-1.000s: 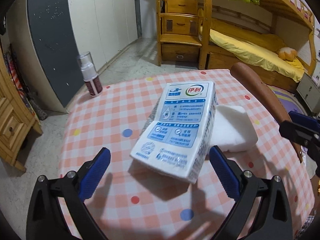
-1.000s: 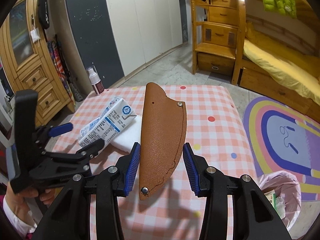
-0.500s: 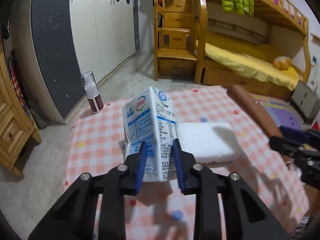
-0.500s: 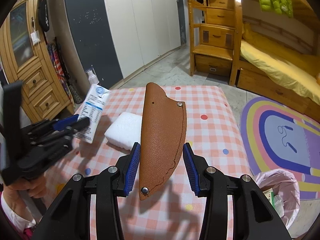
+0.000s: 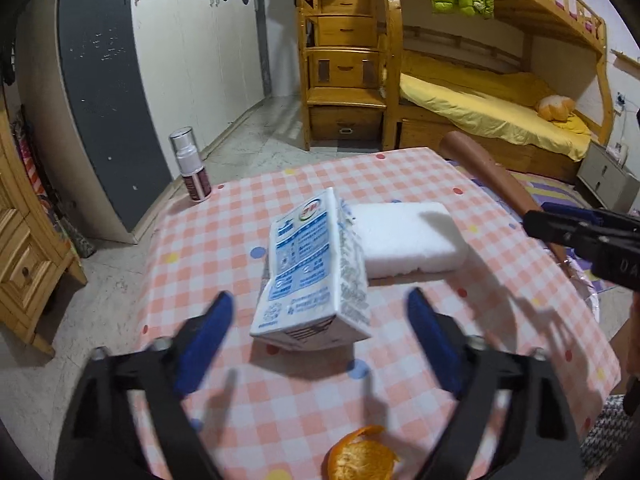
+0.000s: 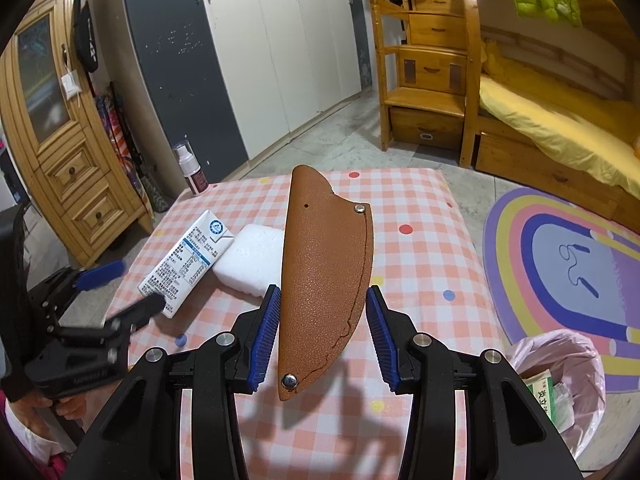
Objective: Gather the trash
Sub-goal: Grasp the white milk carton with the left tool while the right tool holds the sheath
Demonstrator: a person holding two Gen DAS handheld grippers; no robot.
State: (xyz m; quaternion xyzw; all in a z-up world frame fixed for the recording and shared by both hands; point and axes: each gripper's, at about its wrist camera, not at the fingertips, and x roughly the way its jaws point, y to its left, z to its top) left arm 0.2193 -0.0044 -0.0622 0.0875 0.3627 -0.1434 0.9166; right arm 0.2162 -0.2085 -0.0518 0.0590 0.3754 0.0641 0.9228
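Left gripper (image 5: 316,340), jaws opening wide around but clear of the milk carton (image 5: 310,276) lying ahead beside a foam block (image 5: 404,240), risks shoving it away if it closes off-centre, while the right gripper (image 6: 320,334) clamps a brown leather sheath (image 6: 324,276).

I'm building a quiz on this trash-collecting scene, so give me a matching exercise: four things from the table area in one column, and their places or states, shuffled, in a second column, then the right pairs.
Things:
1. milk carton
2. brown leather sheath
3. spray bottle
4. orange peel

Places or states:
A. standing upright at the table's far corner
B. lying at the table's near edge
C. held between the right gripper's pads
D. lying on its side against the white foam block, free between the open left gripper's pads

Pairs: 1-D, 2-C, 3-A, 4-B
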